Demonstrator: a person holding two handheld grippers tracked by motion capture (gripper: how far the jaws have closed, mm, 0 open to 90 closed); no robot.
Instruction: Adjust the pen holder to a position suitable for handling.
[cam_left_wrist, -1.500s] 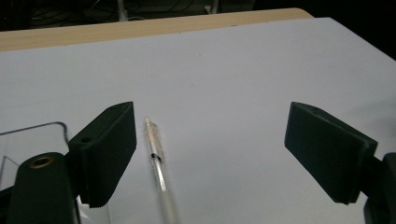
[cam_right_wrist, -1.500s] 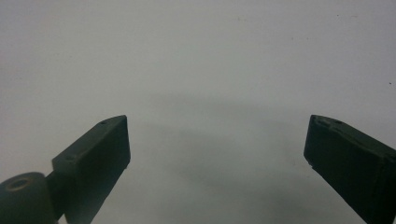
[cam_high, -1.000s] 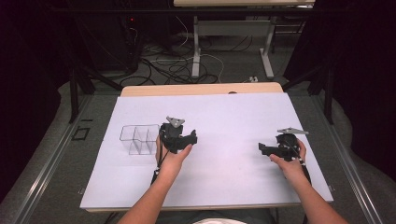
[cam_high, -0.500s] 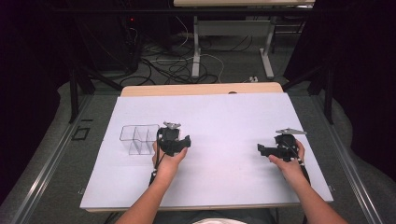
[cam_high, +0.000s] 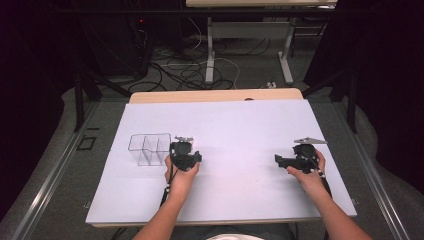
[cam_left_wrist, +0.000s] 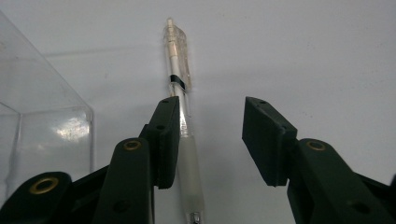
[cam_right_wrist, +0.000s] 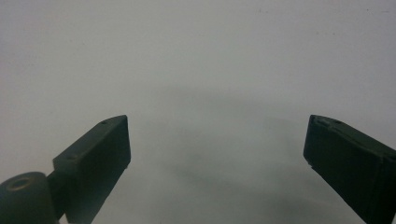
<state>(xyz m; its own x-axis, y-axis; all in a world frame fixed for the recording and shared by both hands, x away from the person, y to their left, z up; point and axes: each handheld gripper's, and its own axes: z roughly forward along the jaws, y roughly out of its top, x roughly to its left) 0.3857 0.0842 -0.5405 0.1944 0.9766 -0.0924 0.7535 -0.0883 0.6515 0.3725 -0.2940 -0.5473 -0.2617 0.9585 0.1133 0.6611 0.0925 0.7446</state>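
I am holding my left gripper low over the white sheet covering the table, its two black jaws standing moderately apart and gripping nothing. Between them a clear plastic pen with a frosted grip and a thin black band is lying flat on the sheet, running straight away from me along the same line the jaws are pointing, its push-button end farthest off. It is not sitting centred in the gap: the barrel is lying right against the inner face of one jaw, and I cannot tell whether it is touching, while the other jaw is standing well clear of it. Since the pen's long axis is running along the jaws and not across them, I am judging that closing would pinch it across its width, near the frosted grip. Just beside that nearer jaw a clear plastic box with inner dividers is standing on the sheet, close enough that I am minding its wall. My right gripper is waiting well apart on the far side of the sheet, its jaws spread wide over bare white surface and empty, so my left hand is plainly the nearer one to the pen.
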